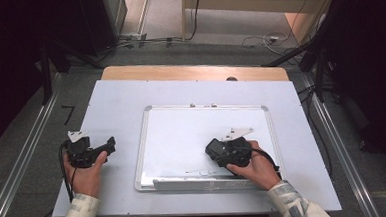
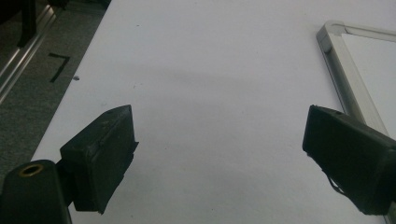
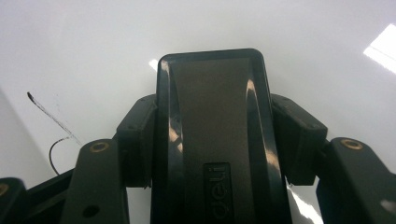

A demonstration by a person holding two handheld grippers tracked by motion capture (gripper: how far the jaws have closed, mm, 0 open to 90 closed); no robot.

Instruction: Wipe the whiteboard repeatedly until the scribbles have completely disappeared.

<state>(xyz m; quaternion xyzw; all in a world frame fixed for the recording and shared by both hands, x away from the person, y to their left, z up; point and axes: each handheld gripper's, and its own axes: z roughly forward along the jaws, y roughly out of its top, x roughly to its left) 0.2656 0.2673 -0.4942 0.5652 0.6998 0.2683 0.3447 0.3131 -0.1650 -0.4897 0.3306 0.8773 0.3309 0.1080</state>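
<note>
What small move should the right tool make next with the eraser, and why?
Probably slide the eraser, clamped in the right tool, toward the black marker strokes on the whiteboard; they remain unwiped beside it.

My table is a wooden one, its bare wood showing as a strip along the far edge, with a pale grey sheet spread over nearly all the rest of the top. Directly on that sheet lies one thing, a whiteboard in a silver frame, flat, set a little toward the table's right and reaching close to the near edge. Its long sides run along the table's length. A few thin dark pen marks sit near the board's near edge. The sheet's left part is bare, with the board's frame corner beside it.
</note>
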